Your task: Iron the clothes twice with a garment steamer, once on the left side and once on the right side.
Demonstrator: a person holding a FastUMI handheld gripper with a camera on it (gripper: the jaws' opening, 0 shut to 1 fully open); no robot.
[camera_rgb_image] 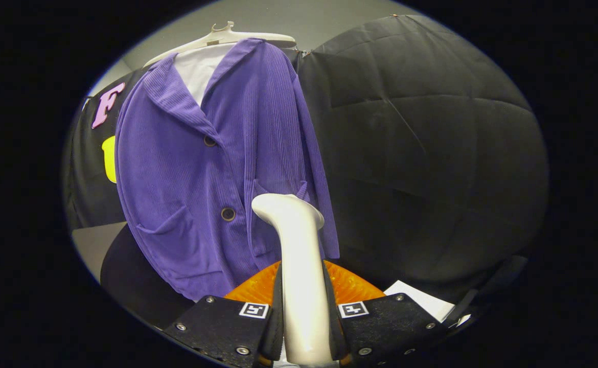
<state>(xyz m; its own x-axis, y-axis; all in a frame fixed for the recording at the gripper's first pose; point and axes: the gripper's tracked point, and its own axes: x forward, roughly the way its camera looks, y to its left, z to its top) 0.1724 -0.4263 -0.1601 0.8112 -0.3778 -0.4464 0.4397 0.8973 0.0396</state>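
The gripper [303,327] holds the garment steamer [299,266] by its pale handle, which stands upright between the two fingers; both fingers press against the handle's sides, so the jaws are closed tight on it with no gap showing. Each finger block carries a small square black-and-white marker [254,309] on its top face. The steamer's handle rises ahead of the fingers and bends at its top into a rounded head that points toward the clothing and lies in front of the lower right part of it; whether the head touches the cloth cannot be told.

The garment is a purple ribbed cardigan [212,168] with a collar, dark buttons [228,214] down the front and a patch pocket on its lower left. It hangs on a white hanger [222,38] over a white inner layer [199,71] seen at the neck opening. It hangs beyond the fingers, against the black cloth wall [421,153] of the booth.

Just behind the fingers and below the cardigan's hem sits an orange ribbed object [347,286], partly hidden by the handle. A white sheet [421,301] lies beside the right finger
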